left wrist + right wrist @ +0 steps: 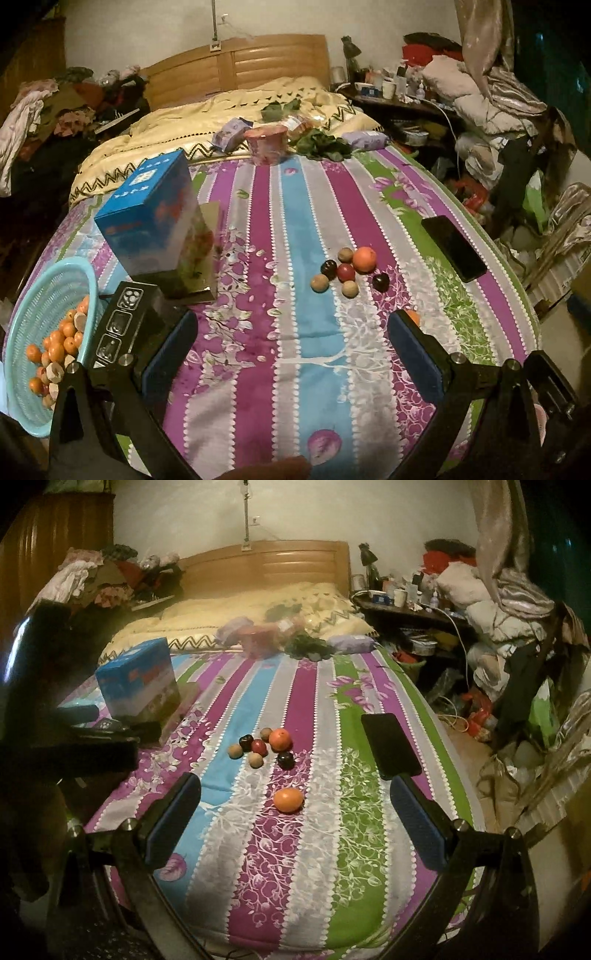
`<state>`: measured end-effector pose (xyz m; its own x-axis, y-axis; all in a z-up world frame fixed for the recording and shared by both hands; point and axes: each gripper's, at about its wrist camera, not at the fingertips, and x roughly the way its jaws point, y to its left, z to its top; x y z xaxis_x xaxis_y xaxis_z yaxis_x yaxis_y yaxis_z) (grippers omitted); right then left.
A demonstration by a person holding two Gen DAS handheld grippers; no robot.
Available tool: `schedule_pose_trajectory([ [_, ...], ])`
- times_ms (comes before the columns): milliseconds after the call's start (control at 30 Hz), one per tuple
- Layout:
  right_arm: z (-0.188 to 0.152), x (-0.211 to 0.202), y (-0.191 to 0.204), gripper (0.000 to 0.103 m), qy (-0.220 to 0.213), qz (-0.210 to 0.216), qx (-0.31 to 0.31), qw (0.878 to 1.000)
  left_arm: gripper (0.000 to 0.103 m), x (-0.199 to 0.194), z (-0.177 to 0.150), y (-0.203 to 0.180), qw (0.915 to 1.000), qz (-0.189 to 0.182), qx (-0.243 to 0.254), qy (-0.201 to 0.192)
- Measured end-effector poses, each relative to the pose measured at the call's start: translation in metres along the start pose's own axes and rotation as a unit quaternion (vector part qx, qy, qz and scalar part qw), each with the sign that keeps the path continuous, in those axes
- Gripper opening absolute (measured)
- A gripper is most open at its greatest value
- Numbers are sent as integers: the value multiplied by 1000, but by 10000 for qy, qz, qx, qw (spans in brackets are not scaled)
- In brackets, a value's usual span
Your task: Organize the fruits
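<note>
Both claws spread, empty. Lone orange [288, 800] sits near us, centred ahead of right gripper [295, 805]; basket [22, 398] far left. We go straight in, close gently; left gripper [291, 350] idles.

Dim, warm indoor light. Pale plaster wall [177, 520] at the far end, with a thin metal pole [245, 513] running up it. Wooden slatted headboard [236, 66] against that wall, cream quilt with black zigzag trim [177, 136] bunched below it. Nearer, a sheet striped in purple, blue, grey and green [295, 849] spread flat. Heaped clothes [55, 107] far left beside dark wood panelling [55, 528]. Cluttered dark bedside table [402, 605] far right, bottles and a cup on top. Shiny curtain [498, 528] hanging right, piled bedding and bags on the floor [476, 753] below.
</note>
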<state>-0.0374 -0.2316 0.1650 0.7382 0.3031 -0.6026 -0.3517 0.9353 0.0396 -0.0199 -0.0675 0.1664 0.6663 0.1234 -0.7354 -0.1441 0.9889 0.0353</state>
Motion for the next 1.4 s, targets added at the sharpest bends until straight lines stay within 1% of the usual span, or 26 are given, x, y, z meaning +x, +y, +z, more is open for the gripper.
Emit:
schedule_pose_trajectory([
  [500, 6, 6, -31, 103, 36, 166, 220, 9996, 103, 12, 9, -27, 9999, 48, 39, 134],
  [833, 5, 15, -35, 103, 148, 244, 234, 9993, 103, 24, 11, -30, 9997, 50, 20, 235],
  [1400, 5, 17, -32, 103, 154, 260, 216, 9993, 103, 28, 9, -34, 9996, -6, 55, 284],
])
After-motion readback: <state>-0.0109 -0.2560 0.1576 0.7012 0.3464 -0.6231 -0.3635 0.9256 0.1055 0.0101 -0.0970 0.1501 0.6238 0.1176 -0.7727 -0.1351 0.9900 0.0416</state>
